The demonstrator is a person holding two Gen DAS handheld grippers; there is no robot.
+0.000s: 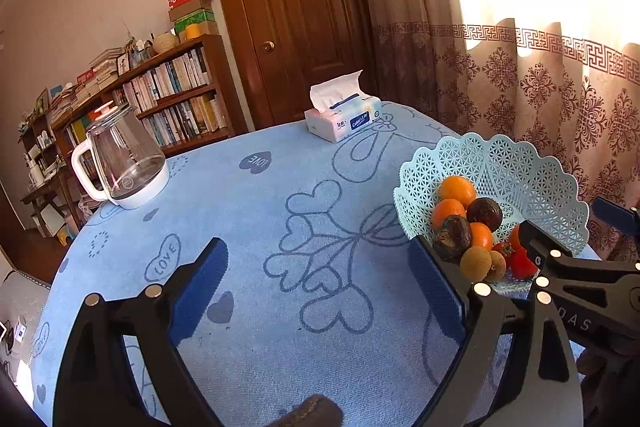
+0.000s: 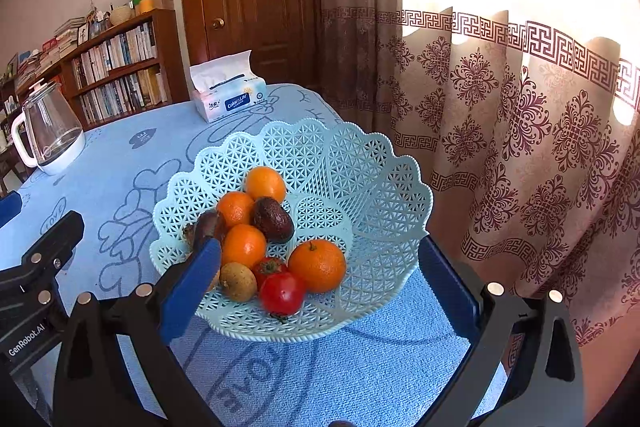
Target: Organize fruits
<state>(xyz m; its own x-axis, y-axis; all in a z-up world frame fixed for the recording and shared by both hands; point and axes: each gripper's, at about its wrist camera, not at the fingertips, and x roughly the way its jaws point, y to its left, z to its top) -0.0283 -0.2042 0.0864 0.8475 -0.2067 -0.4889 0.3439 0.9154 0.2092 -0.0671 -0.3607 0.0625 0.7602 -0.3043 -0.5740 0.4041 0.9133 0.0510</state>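
1. Blue towelling cloth printed with hearts covers the counter [image 1: 256, 195] across the left wrist view.
2. At the bottom of that view the left tool [image 1: 320, 291] stands wide, its blue pads apart with only bare cloth between them.
3. At the right of the frame sits a pale green lattice basket [image 1: 512, 163] holding the fruits [image 1: 468, 223]: oranges, dark round ones, small tan ones and red ones.
4. The right tool [image 1: 568, 267] shows at the right edge, just beside the basket's near rim.
5. A glass kettle [image 1: 120, 163] stands at centre left, a tissue pack [image 1: 344, 119] upper centre; both are well apart from the basket.
6. In the right wrist view the basket [image 2: 360, 163] fills the centre, fruits [image 2: 264, 239] heaped in its lower left half.
7. The right tool [image 2: 320, 275] is spread wide, gripping nothing; its left pad overlaps the basket's near left rim in the picture, and its right pad lies beside the right rim.
8. The left tool [image 2: 44, 247] appears at the left edge, the kettle [image 2: 48, 131] at upper left, and the tissue pack [image 2: 228, 95] lies above the basket.
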